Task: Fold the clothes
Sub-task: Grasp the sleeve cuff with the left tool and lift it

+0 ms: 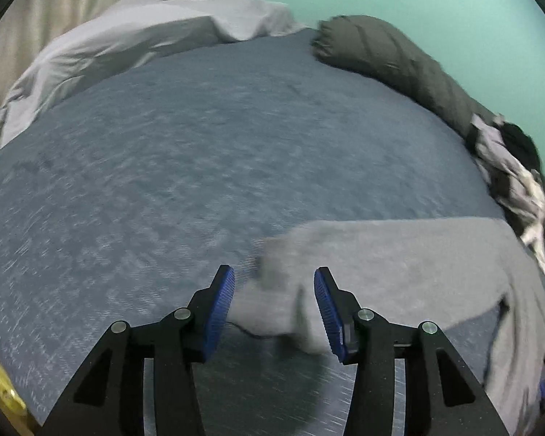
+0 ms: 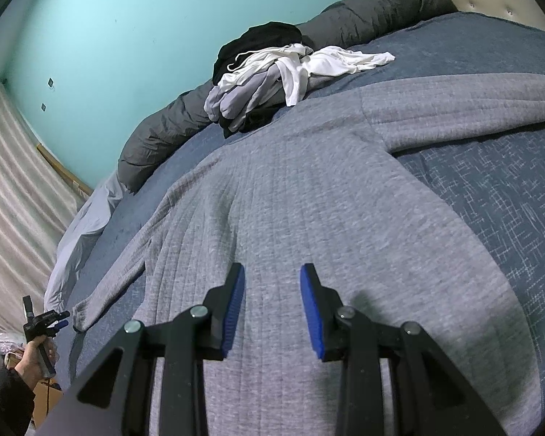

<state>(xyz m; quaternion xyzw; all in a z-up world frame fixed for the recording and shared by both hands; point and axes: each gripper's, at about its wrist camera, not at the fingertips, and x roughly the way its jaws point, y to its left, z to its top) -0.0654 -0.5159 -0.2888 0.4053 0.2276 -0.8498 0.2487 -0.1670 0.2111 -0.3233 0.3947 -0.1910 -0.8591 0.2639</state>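
Note:
A grey ribbed sweater [image 2: 309, 189] lies spread flat on the blue bedspread [image 2: 490, 196], one sleeve stretched towards the left. My right gripper [image 2: 272, 298] is open just above the sweater's body, nothing between its blue pads. In the left wrist view my left gripper [image 1: 274, 301] is open with the grey sleeve cuff [image 1: 283, 283] lying between its fingers on the bedspread [image 1: 163, 167]. The left gripper also shows small at the lower left of the right wrist view [image 2: 60, 319], at the sleeve end.
A pile of white, grey and black clothes [image 2: 272, 72] sits at the far edge of the bed, against a rolled dark grey duvet [image 2: 374, 3]. A light grey sheet [image 1: 127, 40] lies at the far left end. A teal wall and a curtain stand behind.

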